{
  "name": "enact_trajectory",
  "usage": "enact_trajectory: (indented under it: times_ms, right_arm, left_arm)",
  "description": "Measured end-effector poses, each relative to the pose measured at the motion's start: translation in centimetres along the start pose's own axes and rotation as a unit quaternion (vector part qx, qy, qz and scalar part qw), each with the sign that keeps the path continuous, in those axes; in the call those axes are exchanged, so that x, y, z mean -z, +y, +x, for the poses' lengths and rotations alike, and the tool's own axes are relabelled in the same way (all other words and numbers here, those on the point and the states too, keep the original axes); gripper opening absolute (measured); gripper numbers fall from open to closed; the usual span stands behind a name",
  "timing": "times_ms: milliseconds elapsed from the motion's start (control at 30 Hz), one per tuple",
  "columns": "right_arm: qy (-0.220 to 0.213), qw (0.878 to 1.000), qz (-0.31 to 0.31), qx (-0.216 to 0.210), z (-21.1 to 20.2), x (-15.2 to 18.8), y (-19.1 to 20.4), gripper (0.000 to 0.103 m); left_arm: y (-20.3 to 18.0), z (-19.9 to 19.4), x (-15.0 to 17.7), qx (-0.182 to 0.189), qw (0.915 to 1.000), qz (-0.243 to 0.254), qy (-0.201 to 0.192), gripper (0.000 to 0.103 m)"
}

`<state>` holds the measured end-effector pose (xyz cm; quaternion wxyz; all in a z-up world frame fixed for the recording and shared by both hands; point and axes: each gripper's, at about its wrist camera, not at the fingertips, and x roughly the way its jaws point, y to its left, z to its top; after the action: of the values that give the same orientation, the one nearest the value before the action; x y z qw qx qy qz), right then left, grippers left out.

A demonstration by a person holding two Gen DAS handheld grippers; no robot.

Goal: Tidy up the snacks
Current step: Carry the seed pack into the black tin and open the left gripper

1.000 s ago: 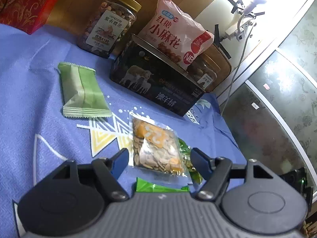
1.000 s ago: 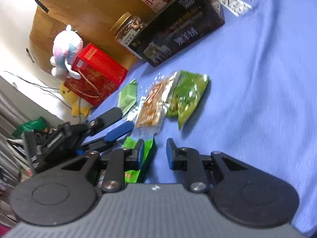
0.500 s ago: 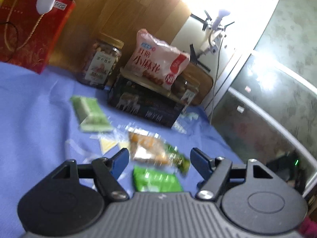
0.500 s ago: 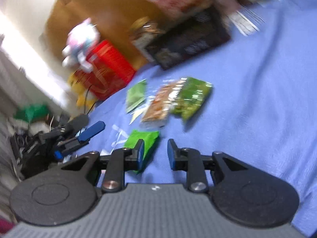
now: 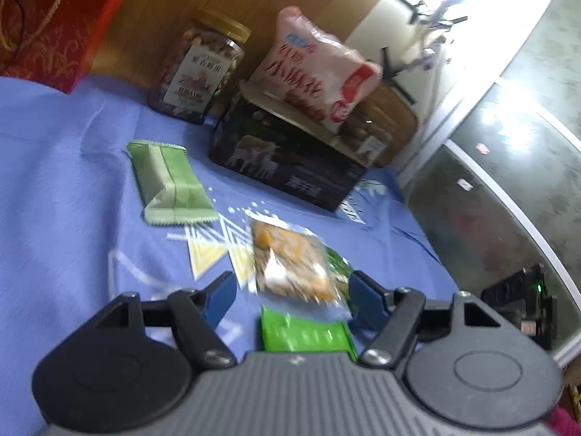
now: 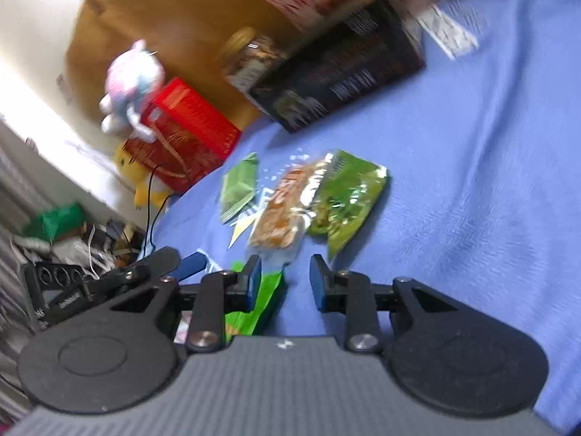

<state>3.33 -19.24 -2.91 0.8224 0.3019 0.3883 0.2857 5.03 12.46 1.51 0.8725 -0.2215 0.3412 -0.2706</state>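
Observation:
On the blue cloth (image 5: pixel 65 189) a clear nut packet (image 5: pixel 290 265) lies just ahead of my left gripper (image 5: pixel 292 296), which is open and not touching it. A bright green packet (image 5: pixel 305 334) rests under that gripper's front. My right gripper (image 6: pixel 285 278) has its jaws opening, with only cloth between them; the bright green packet (image 6: pixel 254 309) lies beside its left finger. Farther off sit the nut packet (image 6: pixel 287 210), a yellow-green bag (image 6: pixel 345 196) and a pale green packet (image 6: pixel 239 185). The left gripper (image 6: pixel 181 263) shows at the left.
At the back a dark box (image 5: pixel 287 160) carries a pink snack bag (image 5: pixel 316 72), with a nut jar (image 5: pixel 199 69) and a red box (image 5: pixel 43 18) to its left. Plush toys (image 6: pixel 130 80) sit on the red box (image 6: pixel 185 130). Glass doors (image 5: pixel 508 189) stand at the right.
The right gripper's jaws have widened a little. Both views swung and blurred, the left one backing off and then coming close again. The snacks lie where they were.

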Motion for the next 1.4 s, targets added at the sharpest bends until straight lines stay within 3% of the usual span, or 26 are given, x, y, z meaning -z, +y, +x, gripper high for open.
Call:
enact_trajectory:
  times_ms: [67, 100, 167, 300, 367, 433, 600, 733, 833, 867, 933, 967, 1200, 1400]
  right_arm:
    - [0.003, 1.000, 0.014, -0.011, 1.2, -0.5, -0.4, 0.031]
    - [-0.001, 1.000, 0.025, -0.016, 1.8, -0.8, -0.5, 0.031]
    - [-0.011, 0.998, 0.052, -0.026, 2.5, -1.2, -0.9, 0.030]
    - [-0.010, 0.998, 0.057, -0.018, 3.7, -1.8, -0.6, 0.019]
    - [-0.012, 0.996, 0.084, -0.041, 3.7, -2.3, -0.9, 0.010]
    - [-0.011, 0.988, 0.130, -0.080, 3.1, -2.2, -1.8, 0.008]
    - [-0.021, 0.973, 0.189, -0.133, 0.3, -1.6, -3.3, 0.008]
    - [-0.038, 0.955, 0.230, -0.180, -2.2, -1.0, -4.7, 0.008]
    - [-0.054, 0.952, 0.227, -0.197, -3.7, -1.2, -4.8, 0.008]
    - [-0.058, 0.950, 0.225, -0.207, -4.0, -1.3, -4.6, 0.008]
    - [-0.059, 0.949, 0.217, -0.222, -4.3, -1.7, -4.1, 0.008]
    - [-0.058, 0.950, 0.208, -0.224, -4.4, -2.0, -3.8, 0.008]
    - [-0.062, 0.966, 0.147, -0.203, -3.2, -8.0, -1.6, 0.008]
    - [-0.069, 0.983, 0.077, -0.150, 1.1, -15.3, -0.7, 0.009]
  left_arm:
    - [0.8, 2.1, -0.6, -0.002, 0.9996, -0.017, 0.023, 0.069]
    - [1.2, 2.8, -0.8, 0.003, 0.9995, -0.024, 0.021, 0.064]
    - [1.8, 3.1, -1.1, 0.015, 0.9988, -0.038, 0.026, 0.064]
    - [2.2, 3.1, -1.2, 0.020, 0.9980, -0.054, 0.026, 0.064]
    - [2.1, 2.8, -1.1, 0.024, 0.9977, -0.058, 0.026, 0.064]
    - [1.8, 2.2, -1.2, 0.046, 0.9966, -0.066, 0.020, 0.067]
    - [0.4, 1.4, -1.6, 0.071, 0.9948, -0.072, 0.006, 0.079]
    - [-1.1, 1.9, -1.2, 0.092, 0.9930, -0.071, 0.021, 0.080]
    - [-2.2, 2.5, -1.0, 0.119, 0.9896, -0.074, 0.034, 0.080]
    - [-2.6, 2.7, -1.0, 0.123, 0.9891, -0.072, 0.035, 0.078]
    - [-3.7, 3.1, -1.5, 0.125, 0.9897, -0.059, 0.037, 0.055]
    - [-4.1, 3.3, -1.8, 0.127, 0.9898, -0.051, 0.038, 0.053]
    - [-6.1, 4.4, -7.4, 0.075, 0.9971, 0.003, 0.008, 0.051]
    - [-5.8, 8.9, -13.7, -0.001, 0.9995, 0.033, -0.003, 0.052]
